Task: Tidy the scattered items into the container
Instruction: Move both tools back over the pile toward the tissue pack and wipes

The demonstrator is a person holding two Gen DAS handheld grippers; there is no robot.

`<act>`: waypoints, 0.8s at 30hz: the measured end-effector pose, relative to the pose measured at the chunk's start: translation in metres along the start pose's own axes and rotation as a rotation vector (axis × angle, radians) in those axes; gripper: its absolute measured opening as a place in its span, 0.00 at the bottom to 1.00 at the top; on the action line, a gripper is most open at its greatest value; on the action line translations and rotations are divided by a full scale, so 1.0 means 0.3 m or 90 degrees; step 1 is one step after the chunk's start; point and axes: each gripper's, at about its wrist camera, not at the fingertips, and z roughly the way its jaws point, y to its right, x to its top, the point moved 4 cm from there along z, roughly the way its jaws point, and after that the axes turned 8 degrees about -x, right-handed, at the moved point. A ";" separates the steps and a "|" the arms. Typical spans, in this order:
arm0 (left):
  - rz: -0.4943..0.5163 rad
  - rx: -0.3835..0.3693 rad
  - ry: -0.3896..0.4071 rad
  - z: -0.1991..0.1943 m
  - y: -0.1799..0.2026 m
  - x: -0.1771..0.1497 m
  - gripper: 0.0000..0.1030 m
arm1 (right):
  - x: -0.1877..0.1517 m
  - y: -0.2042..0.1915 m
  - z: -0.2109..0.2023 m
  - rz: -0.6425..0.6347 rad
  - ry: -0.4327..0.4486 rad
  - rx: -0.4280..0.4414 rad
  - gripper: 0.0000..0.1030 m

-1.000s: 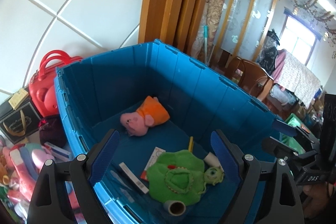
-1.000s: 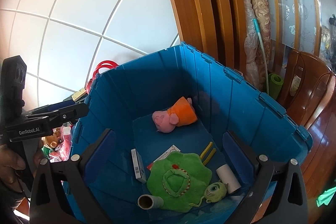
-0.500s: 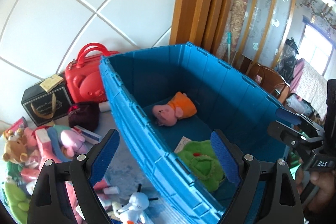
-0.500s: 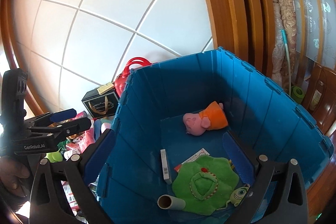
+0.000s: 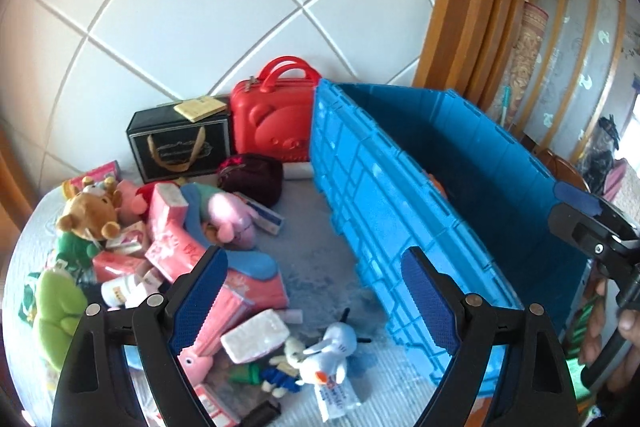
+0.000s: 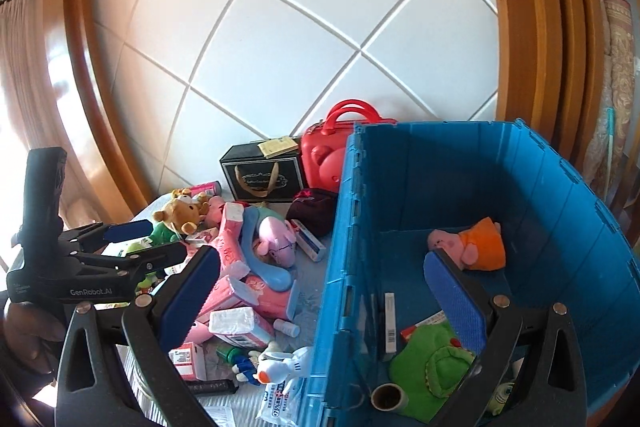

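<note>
Left tool released, nothing between its pads, over a white bird plush and tissue pack on the surface. Right tool released too, straddling the left wall of the blue bin. In the bin: cardboard tube, green plush, pig plush at the far end. Left of the bin, scattered pile: pink packs, bear, pink plush. Against the wall beyond: black box, red case.
</note>
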 end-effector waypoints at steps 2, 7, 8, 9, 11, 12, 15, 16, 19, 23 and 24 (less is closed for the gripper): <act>-0.013 0.015 -0.004 -0.021 -0.062 -0.036 0.87 | -0.005 -0.070 0.012 -0.019 -0.003 0.011 1.00; -0.030 0.049 -0.018 -0.076 -0.204 -0.127 0.87 | -0.036 -0.234 0.047 -0.046 -0.029 0.035 1.00; -0.034 0.056 -0.020 -0.087 -0.232 -0.142 0.87 | -0.042 -0.267 0.051 -0.057 -0.032 0.036 1.00; -0.038 0.061 -0.023 -0.097 -0.259 -0.157 0.87 | -0.048 -0.301 0.056 -0.068 -0.036 0.037 1.00; -0.044 0.070 -0.029 -0.112 -0.308 -0.188 0.87 | -0.062 -0.363 0.071 -0.081 -0.045 0.045 1.00; -0.046 0.073 -0.031 -0.120 -0.330 -0.201 0.87 | -0.069 -0.387 0.080 -0.083 -0.050 0.048 1.00; -0.043 0.083 -0.041 -0.136 -0.385 -0.242 0.87 | -0.094 -0.457 0.106 -0.090 -0.065 0.054 1.00; -0.042 0.086 -0.044 -0.139 -0.402 -0.255 0.87 | -0.103 -0.481 0.112 -0.094 -0.068 0.055 1.00; -0.040 0.099 -0.061 -0.135 -0.465 -0.311 0.87 | -0.139 -0.535 0.135 -0.106 -0.078 0.051 1.00; -0.054 0.112 -0.100 -0.110 -0.558 -0.413 0.87 | -0.217 -0.562 0.183 -0.099 -0.106 0.046 1.00; -0.057 0.115 -0.110 -0.103 -0.582 -0.442 0.87 | -0.242 -0.562 0.196 -0.094 -0.115 0.046 1.00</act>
